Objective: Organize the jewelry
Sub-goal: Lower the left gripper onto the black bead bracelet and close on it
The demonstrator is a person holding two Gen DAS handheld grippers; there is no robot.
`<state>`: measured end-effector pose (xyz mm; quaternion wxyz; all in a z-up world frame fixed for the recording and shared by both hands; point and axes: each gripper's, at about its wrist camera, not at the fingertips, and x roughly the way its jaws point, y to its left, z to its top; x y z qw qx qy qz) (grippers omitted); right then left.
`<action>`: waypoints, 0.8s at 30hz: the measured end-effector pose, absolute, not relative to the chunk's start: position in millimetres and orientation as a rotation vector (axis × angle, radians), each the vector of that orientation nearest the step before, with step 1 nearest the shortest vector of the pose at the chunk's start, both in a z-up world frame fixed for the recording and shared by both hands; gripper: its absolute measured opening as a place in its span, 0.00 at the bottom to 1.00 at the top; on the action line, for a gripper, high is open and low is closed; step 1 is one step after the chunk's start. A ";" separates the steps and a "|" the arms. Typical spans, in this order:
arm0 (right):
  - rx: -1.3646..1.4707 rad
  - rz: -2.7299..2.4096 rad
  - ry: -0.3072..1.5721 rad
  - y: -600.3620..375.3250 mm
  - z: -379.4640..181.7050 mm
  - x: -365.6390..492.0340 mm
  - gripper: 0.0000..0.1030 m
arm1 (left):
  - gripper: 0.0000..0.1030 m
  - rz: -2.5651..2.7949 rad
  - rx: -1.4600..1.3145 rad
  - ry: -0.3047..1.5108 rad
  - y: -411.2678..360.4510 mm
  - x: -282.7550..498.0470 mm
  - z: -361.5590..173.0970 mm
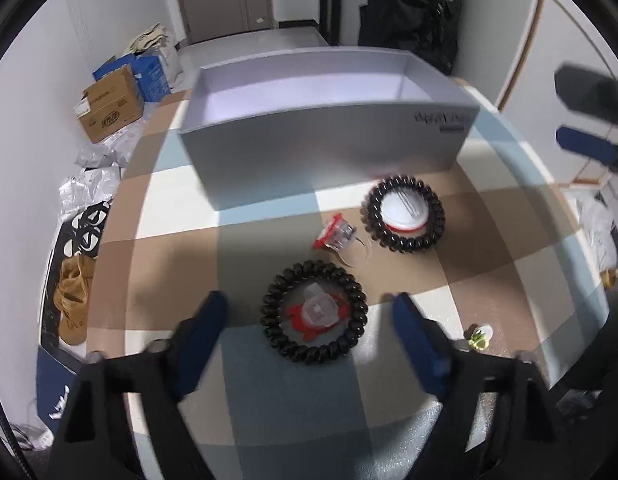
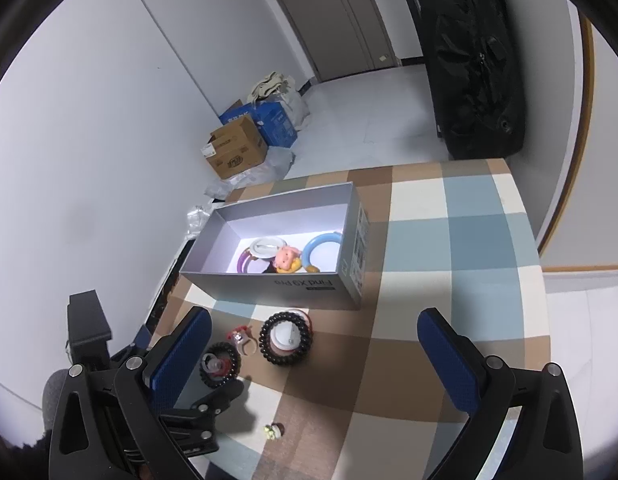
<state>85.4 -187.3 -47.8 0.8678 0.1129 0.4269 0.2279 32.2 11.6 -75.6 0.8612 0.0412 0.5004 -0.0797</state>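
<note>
The left gripper (image 1: 309, 304) points steeply down at a checked tablecloth (image 1: 277, 392), its two blue-padded fingers (image 1: 201, 336) spread wide on either side of a black spiral hair tie (image 1: 313, 318). The pads do not touch the tie and nothing is held. Inside the ring of this tie lies a small red and clear plastic piece (image 1: 317, 312).

Just beyond it, toward a grey box (image 1: 325, 140), sits a toy ring with a red and clear top (image 1: 336, 236) and a thin clear band. To its right is a second black spiral hair tie (image 1: 405, 216), wrapped around a round white and red object (image 1: 403, 210). Near the right finger of the left gripper lies a small green and white trinket (image 1: 480, 337), apart from the rest.

The grey box stands open at the far side of these pieces. From the right wrist view its inside shows a blue ring (image 2: 323, 250), a purple ring (image 2: 245, 262), a white round piece (image 2: 265, 247) and a small pink and orange figure (image 2: 288, 260).

The right gripper (image 2: 313, 344) hangs above the cloth nearer the viewer, jaws wide apart and empty, with the two ties and the toy ring lying on the cloth between its fingers in view.

Past the table, by a white wall, stand a cardboard carton (image 2: 237, 152) and a blue carton (image 2: 275, 120). A black bag (image 2: 473, 60) leans at the right.
</note>
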 end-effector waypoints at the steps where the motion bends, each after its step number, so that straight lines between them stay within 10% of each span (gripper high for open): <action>1: 0.237 0.473 0.896 -188.2 -48.1 85.5 1.00 | 0.65 -0.173 0.078 1.048 12.1 32.0 -74.3; 5: 0.245 0.461 0.899 -192.0 -50.6 85.5 1.00 | 0.43 -0.202 0.085 1.047 8.5 30.4 -69.6; 24: 0.219 0.443 0.924 -187.7 -57.5 88.2 1.00 | 0.41 -0.338 -0.211 0.962 27.5 28.9 -41.6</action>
